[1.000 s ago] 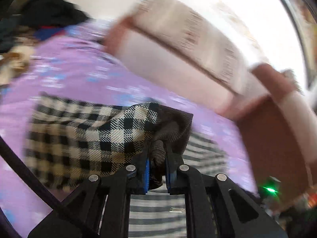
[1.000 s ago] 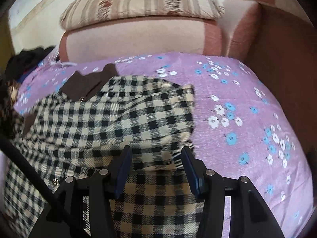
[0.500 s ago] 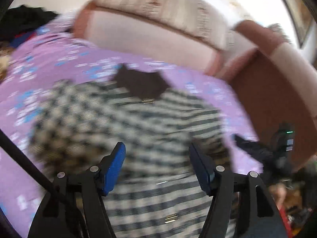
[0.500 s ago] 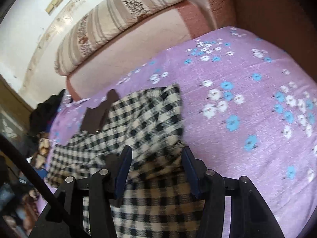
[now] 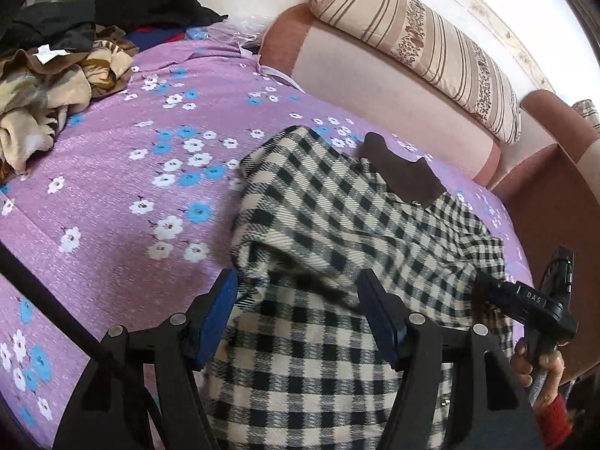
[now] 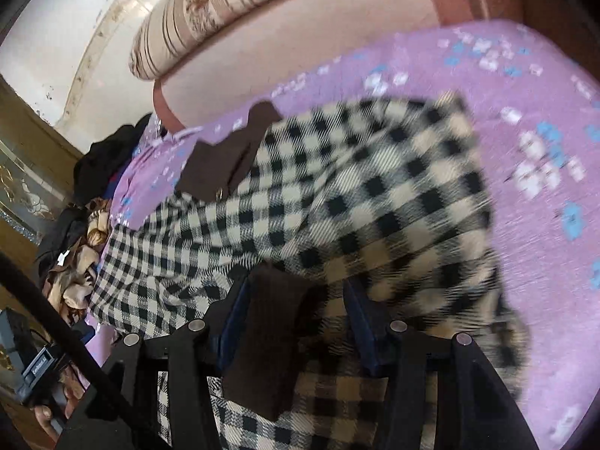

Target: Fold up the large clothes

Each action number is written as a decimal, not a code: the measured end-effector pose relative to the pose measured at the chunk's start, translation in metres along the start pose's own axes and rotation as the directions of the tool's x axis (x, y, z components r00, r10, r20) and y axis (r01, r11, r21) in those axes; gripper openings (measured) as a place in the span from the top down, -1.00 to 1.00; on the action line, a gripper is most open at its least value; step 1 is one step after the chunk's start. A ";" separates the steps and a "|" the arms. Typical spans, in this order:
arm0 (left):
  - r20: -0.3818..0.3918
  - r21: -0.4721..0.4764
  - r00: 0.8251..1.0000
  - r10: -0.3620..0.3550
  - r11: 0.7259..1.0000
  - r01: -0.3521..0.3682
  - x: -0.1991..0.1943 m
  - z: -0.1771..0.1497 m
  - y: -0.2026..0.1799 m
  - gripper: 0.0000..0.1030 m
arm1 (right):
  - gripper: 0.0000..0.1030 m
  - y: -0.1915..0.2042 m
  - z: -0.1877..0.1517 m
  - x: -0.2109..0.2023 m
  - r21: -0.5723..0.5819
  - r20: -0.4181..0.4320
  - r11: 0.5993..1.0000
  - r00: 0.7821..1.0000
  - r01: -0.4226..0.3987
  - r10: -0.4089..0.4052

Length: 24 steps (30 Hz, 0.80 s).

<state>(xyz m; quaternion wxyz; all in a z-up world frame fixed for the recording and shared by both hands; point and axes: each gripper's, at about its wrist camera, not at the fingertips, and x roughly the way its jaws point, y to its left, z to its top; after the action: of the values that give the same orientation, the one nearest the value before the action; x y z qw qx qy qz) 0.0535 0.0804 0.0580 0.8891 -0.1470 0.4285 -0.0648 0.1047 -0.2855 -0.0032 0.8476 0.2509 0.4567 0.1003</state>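
Observation:
A black-and-cream checked coat (image 5: 337, 225) with a brown collar (image 5: 405, 172) lies on the purple flowered bedspread (image 5: 112, 187). Both sleeves are folded over its body. My left gripper (image 5: 300, 311) is open and empty just above the folded left sleeve. My right gripper (image 6: 296, 322) is open over the coat (image 6: 337, 195). A brown cuff (image 6: 270, 341) lies between its jaws, ungripped. The right gripper also shows at the right edge of the left wrist view (image 5: 525, 300).
A pile of other clothes (image 5: 48, 63) lies at the bed's far left. A pink sofa back (image 5: 375, 71) with a striped bolster (image 5: 420, 41) runs behind the bed, and a brown armrest (image 5: 555, 206) stands to the right.
My left gripper has let go of the sleeve cuff, opened and drawn back. The sleeve now lies folded on the coat. My right gripper tilted and moved in over the brown cuff.

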 end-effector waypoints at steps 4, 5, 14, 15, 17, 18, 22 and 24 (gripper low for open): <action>0.000 0.004 1.000 0.022 1.000 -0.022 0.004 0.000 0.004 -0.27 | 0.18 0.025 -0.014 0.015 -0.084 -0.062 0.996 0.998 -0.031 0.026; -0.001 0.001 1.000 0.024 1.000 -0.024 0.006 0.000 0.005 -0.27 | 0.43 0.033 -0.018 0.015 -0.110 -0.075 0.993 0.997 -0.037 0.029; 0.030 -0.021 0.999 0.038 0.999 -0.037 0.006 0.007 0.011 -0.27 | 0.83 0.042 -0.005 -0.036 -0.131 0.070 0.989 0.996 0.069 -0.060; 0.026 -0.025 0.999 0.039 0.999 -0.038 0.008 0.007 0.012 -0.27 | 0.83 0.027 -0.001 -0.043 -0.084 0.085 0.992 0.992 0.097 -0.090; 0.014 -0.038 0.999 0.039 0.999 -0.039 0.013 0.008 0.013 -0.27 | 0.83 0.004 0.004 -0.049 -0.012 0.085 0.993 0.989 0.120 -0.118; 0.010 -0.043 0.999 0.038 0.998 -0.038 0.016 0.009 0.013 -0.27 | 0.83 -0.010 0.005 -0.051 0.027 0.079 0.990 0.987 0.136 -0.138; 0.007 -0.017 0.997 0.074 0.997 -0.074 0.036 0.016 0.005 -0.27 | 0.39 -0.045 0.006 -0.052 0.093 0.031 0.971 0.975 0.219 -0.222; 0.000 0.009 0.994 0.110 0.994 -0.110 0.047 0.016 0.001 -0.27 | 0.23 -0.056 0.004 -0.063 0.109 0.049 0.957 0.961 0.267 -0.274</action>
<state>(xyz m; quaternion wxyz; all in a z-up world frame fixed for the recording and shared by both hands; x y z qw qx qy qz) 0.0957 0.0728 0.0321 0.8920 -0.1191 0.4357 -0.0178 0.0694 -0.3602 0.0153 0.8536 0.2318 0.4640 -0.0478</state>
